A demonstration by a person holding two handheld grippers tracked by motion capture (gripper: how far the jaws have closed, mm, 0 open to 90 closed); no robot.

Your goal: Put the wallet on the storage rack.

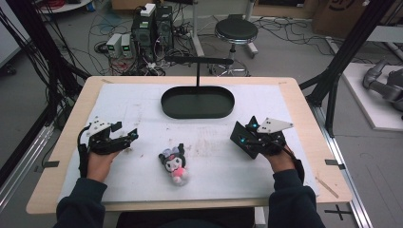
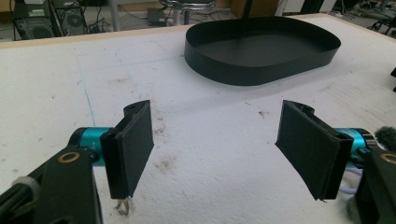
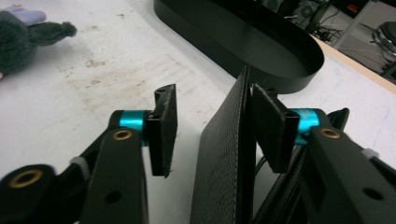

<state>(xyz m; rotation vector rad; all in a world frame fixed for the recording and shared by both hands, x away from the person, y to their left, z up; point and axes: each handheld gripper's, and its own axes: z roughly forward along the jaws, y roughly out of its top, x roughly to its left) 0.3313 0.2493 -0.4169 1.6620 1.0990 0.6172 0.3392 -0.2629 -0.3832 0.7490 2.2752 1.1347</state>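
Black leather wallet (image 3: 224,154) stands edge-up between the half-open right tool (image 3: 212,133), touching its right pad; left tool (image 2: 219,149) wide, empty.

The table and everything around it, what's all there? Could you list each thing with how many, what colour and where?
Table: one, pale wood rim, white mat on top.
Tray: one, black oval, far middle of the mat, a black T-shaped stand rising behind it.
Plush doll: one, black, white and pink, lying near the front middle.
Black flat piece: one, stitched edge, standing between the right gripper's jaws.
Stool: one, black seat, on the floor beyond the table.
Left gripper: one, black, open, nothing between its jaws.
Right gripper: one, black, jaws parted around the flat piece.
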